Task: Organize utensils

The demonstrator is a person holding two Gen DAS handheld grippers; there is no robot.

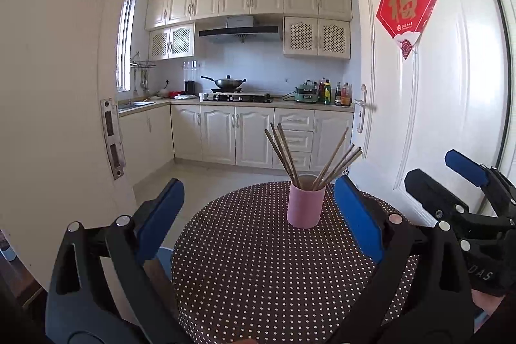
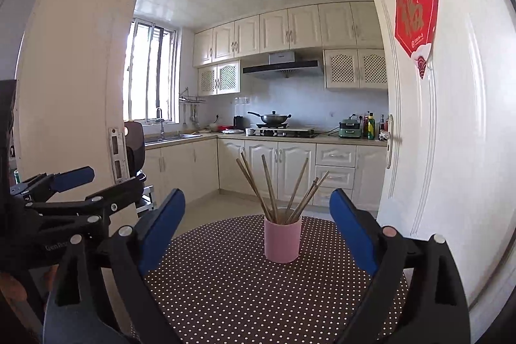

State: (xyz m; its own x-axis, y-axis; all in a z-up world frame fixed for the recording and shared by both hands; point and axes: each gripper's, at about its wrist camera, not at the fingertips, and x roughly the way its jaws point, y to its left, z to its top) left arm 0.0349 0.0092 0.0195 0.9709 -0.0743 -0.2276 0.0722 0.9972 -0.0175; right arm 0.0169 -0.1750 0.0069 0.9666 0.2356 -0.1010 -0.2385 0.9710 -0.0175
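Observation:
A pink cup point(image 1: 305, 204) stands upright on a round table with a brown polka-dot cloth point(image 1: 258, 273). Several chopsticks point(image 1: 287, 155) stand in it, fanned out. The cup also shows in the right wrist view point(image 2: 282, 239) with its chopsticks point(image 2: 274, 189). My left gripper point(image 1: 258, 215) is open and empty, its blue fingers either side of the cup but nearer to me. My right gripper point(image 2: 258, 221) is open and empty, also short of the cup. In the left wrist view the right gripper point(image 1: 445, 179) shows at the right; in the right wrist view the left gripper point(image 2: 96, 182) shows at the left.
A white door point(image 1: 435, 86) with a red paper sign stands open close to the table's right. A door frame point(image 1: 109, 137) is on the left. Beyond lies a kitchen with cabinets, a stove with a wok point(image 1: 227, 83) and bottles on the counter.

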